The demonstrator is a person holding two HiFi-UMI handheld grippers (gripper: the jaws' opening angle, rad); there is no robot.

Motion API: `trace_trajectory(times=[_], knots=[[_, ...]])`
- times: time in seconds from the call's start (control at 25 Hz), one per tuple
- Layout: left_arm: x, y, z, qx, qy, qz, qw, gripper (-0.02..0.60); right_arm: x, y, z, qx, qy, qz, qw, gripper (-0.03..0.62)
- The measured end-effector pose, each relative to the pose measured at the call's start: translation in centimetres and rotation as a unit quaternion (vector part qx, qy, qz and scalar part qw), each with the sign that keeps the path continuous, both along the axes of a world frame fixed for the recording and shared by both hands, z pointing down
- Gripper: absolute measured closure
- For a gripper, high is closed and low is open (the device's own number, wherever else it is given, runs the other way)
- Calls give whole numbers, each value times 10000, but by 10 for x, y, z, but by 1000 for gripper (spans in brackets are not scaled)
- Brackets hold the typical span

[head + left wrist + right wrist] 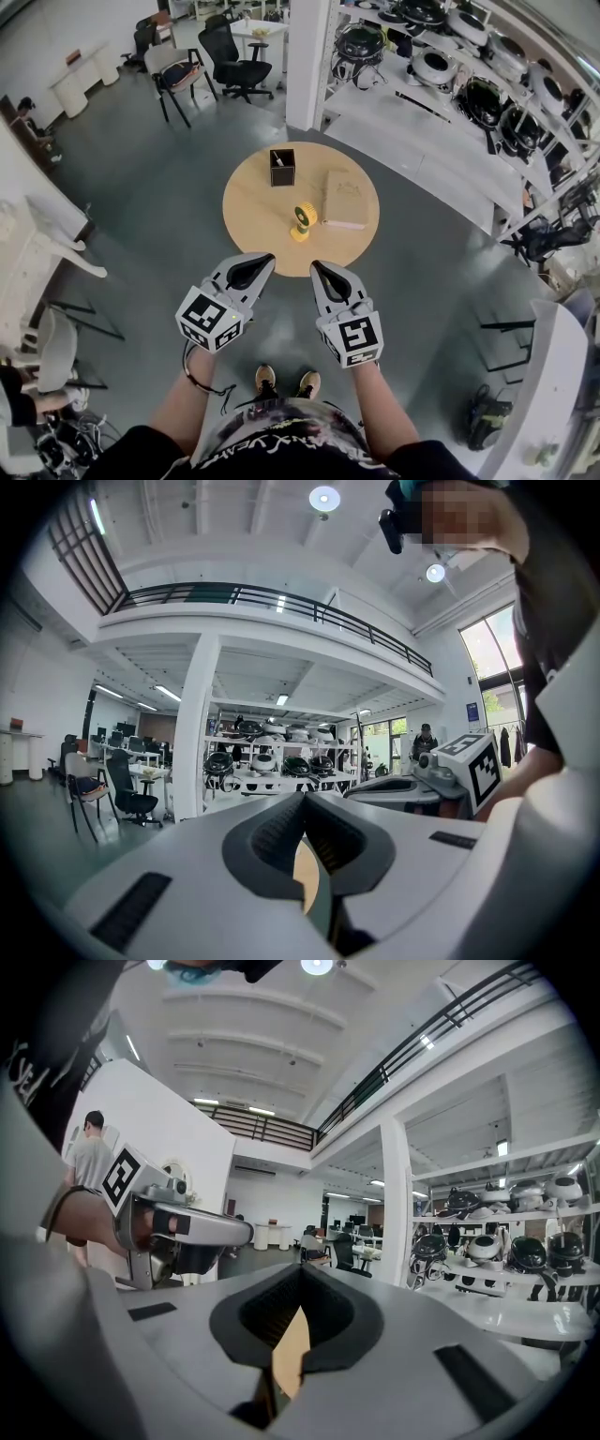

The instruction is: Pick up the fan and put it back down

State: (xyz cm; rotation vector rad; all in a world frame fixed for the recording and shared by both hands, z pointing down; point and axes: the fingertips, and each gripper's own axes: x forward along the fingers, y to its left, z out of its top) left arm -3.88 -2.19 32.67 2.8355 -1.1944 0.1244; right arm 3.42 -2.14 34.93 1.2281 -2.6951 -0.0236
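At the near side of the scene, left gripper (262,261) and right gripper (319,269) are held side by side, each with jaws closed together on nothing. Beyond them, a small yellow fan (303,221) stands on a round wooden table (253,202), just beside a flat beige box (345,200); a dark open-topped box (282,167) stands farther back.

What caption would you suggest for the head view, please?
Left gripper and right gripper, both shut, hover before a round table bearing a yellow fan.
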Motion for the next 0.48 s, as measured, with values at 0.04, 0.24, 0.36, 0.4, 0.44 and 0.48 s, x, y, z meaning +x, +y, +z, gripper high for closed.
trace_trajectory(times=[0.04,0.24,0.36,0.4,0.44,0.48], knots=[[-1,0,0,1,0,0,10000,565,-1,0,0,-5,9,-15,10000,594],[2,-2,-3,22,5,10,10000,565,3,-2,-2,4,4,34,10000,594],[3,-2,-3,28,-8,12,10000,565,4,-3,-3,20,13,53,10000,594],[3,-2,-3,29,-11,13,10000,565,3,-4,-2,27,27,30,10000,594],[3,-3,-4,31,-13,15,10000,565,3,-4,-2,33,37,11,10000,594],[3,-4,-4,33,-13,16,10000,565,2,-5,-2,39,46,-8,10000,594]])
